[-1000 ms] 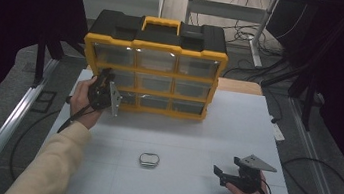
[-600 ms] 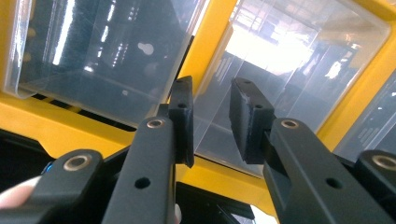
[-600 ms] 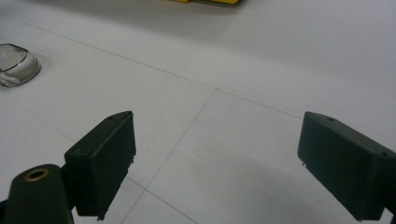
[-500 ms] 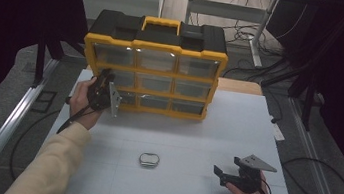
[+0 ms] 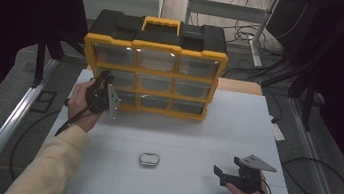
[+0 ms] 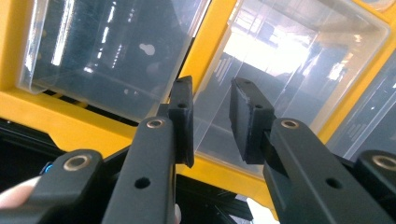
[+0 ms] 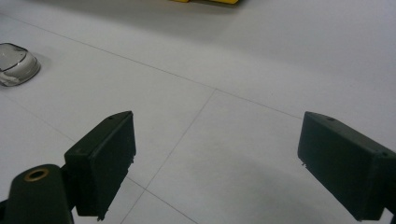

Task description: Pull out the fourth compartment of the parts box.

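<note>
High view, organiser: a yellow-and-black drawer organiser (image 5: 154, 64) is seen standing upright at the far side of the white table (image 5: 236, 130), with three rows of clear drawers facing the person.
High view, left gripper: the left gripper (image 5: 103, 94) is held up against the organiser's left column, at the level of the middle and bottom rows.
High view, right gripper: the right gripper (image 5: 224, 174) is rested low on the table's near right part, well apart from the organiser.
High view, small object: a small oval clear case (image 5: 149, 159) is seen lying flat between the two hands.
Left gripper view: the jaws are spread only narrowly, with a clear drawer (image 6: 285, 79) and the yellow frame right behind them; nothing is visibly pinched.
Right gripper view: the jaws are spread wide over bare table, and the oval case (image 7: 16, 65) is seen far left.
</note>
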Motion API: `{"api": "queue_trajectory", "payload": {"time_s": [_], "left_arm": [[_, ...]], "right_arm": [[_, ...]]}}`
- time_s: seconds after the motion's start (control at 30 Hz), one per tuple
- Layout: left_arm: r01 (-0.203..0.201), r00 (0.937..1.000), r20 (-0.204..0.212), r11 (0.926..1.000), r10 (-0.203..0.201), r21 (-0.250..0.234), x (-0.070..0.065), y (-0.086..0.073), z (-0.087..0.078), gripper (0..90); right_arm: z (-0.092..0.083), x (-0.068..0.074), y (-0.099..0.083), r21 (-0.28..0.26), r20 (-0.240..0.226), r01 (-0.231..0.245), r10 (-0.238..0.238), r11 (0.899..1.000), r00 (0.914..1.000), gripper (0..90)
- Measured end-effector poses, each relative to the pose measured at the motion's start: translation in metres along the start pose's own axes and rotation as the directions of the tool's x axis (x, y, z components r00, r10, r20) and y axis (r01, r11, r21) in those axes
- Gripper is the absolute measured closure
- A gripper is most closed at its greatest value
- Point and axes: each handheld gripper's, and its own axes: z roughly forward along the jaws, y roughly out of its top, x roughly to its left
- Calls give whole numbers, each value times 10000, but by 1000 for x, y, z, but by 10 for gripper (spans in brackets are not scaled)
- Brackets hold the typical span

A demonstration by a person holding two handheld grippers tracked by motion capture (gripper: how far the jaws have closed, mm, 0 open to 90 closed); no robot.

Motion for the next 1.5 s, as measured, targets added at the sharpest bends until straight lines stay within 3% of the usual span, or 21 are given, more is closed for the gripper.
{"api": "queue_trajectory", "payload": {"time_s": [1.5], "left_arm": [[151, 9998, 111, 9998, -150, -135, 1, -2, -20, 691]], "right_arm": [[0, 1, 0, -2, 11, 67, -67, 10000, 10000, 120]]}}
